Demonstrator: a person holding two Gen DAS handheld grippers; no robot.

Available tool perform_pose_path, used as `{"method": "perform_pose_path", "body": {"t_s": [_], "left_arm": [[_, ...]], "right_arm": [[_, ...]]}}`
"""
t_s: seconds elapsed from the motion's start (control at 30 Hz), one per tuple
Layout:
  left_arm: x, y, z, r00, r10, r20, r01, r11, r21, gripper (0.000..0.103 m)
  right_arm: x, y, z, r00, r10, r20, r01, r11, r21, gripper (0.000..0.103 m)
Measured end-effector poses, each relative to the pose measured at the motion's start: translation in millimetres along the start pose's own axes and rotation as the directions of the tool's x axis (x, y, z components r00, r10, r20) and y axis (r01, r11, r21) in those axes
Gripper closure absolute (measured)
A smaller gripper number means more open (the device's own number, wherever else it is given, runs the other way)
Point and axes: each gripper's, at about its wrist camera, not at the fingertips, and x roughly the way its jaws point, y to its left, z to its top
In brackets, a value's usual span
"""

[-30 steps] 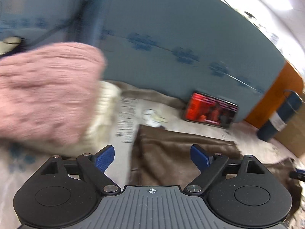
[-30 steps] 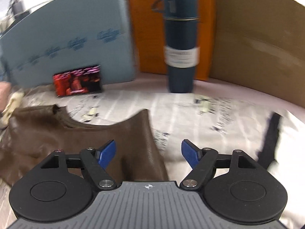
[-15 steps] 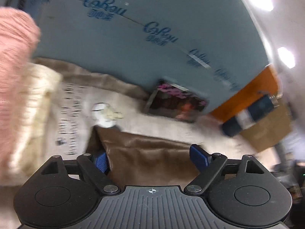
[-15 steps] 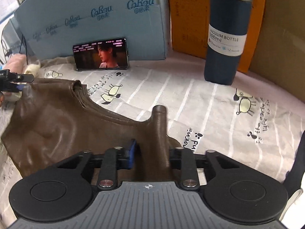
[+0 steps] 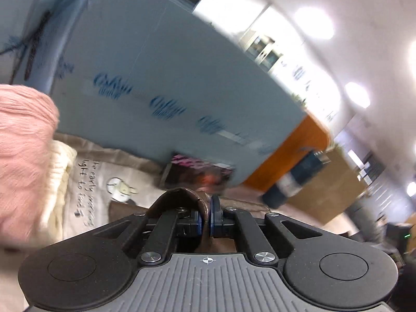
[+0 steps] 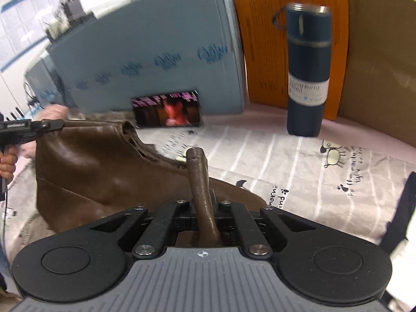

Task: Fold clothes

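Brown top (image 6: 98, 171) pinched at both shoulders, lifted off the bedsheet (image 6: 299, 171)

Left gripper (image 5: 207, 218) and right gripper (image 6: 205, 218) both clamped on fabric; probably mid-fold, blurry though. Best to keep both corners level and taut, then lay down evenly.

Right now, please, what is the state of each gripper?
Left gripper: shut on the brown garment.
Right gripper: shut on the same brown garment, at another edge.
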Motion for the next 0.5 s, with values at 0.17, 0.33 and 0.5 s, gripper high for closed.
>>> {"method": "perform_pose_path", "body": {"t_s": [0.17, 0.33, 0.5], "left_arm": [[-69, -14, -19, 0.998, -0.045, 0.037, 0.047, 0.997, -0.056, 0.099], [-118, -26, -68, 0.999, 0.001, -0.039, -0.006, 0.994, -0.112, 0.099], [-143, -31, -118, 0.983, 0.057, -0.174, -0.088, 0.98, -0.176, 0.099]], "right_arm": [[-44, 17, -16, 0.999, 0.03, 0.033, -0.03, 0.999, -0.021, 0.1], [-80, 33, -55, 0.996, 0.073, -0.045, -0.076, 0.995, -0.064, 0.1], [-97, 43, -97, 0.978, 0.103, -0.184, -0.121, 0.989, -0.089, 0.098]]}}
